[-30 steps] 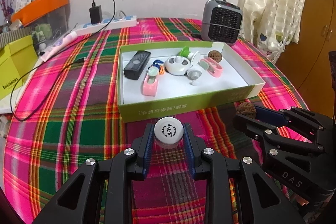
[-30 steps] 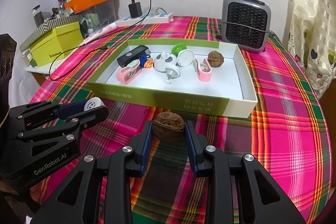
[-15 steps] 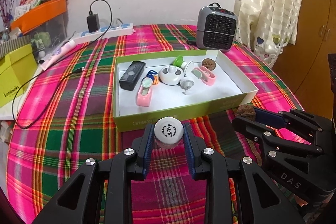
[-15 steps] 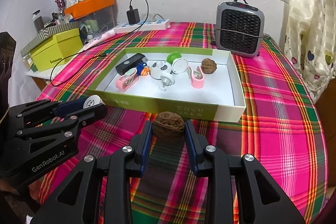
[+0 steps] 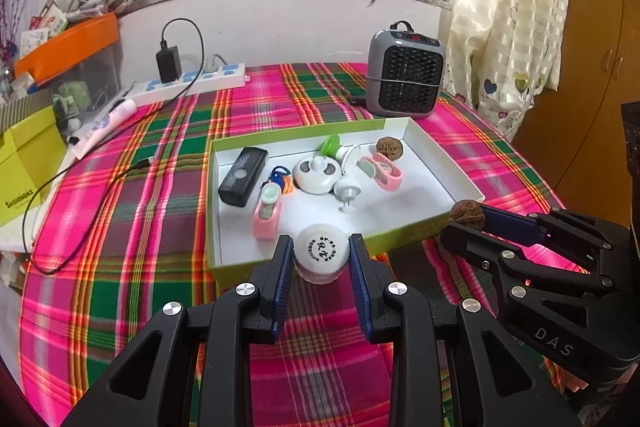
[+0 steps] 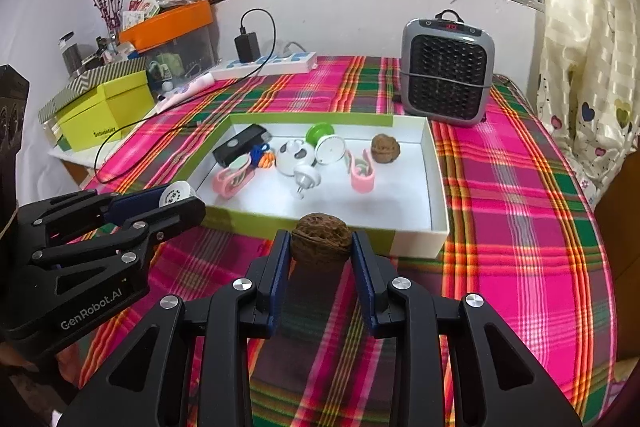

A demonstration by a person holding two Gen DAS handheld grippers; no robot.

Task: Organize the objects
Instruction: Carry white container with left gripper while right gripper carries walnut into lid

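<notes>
Gripping a small white round-capped jar point(image 5: 321, 254) in our left gripper point(image 5: 321, 259), we saw its cap face the camera, printed with a ring of small characters around two larger ones that we could not read. Its blue-padded fingers point(image 5: 281, 275) were clamped on the jar's sides, just at the near wall of the shallow green-sided cardboard box point(image 5: 404, 231) on the plaid-clothed table point(image 5: 132, 211). Our right gripper point(image 6: 321, 255) had its fingers clamped on a brown wrinkled walnut point(image 6: 321, 241), long axis crosswise between the pads, also at the box's near wall. We read "GenRobot.AI" on the left gripper's body in the right view and "DAS" on the right gripper point(image 5: 468, 223) in the left view. A second walnut point(image 6: 385, 147) lay inside the box.
</notes>
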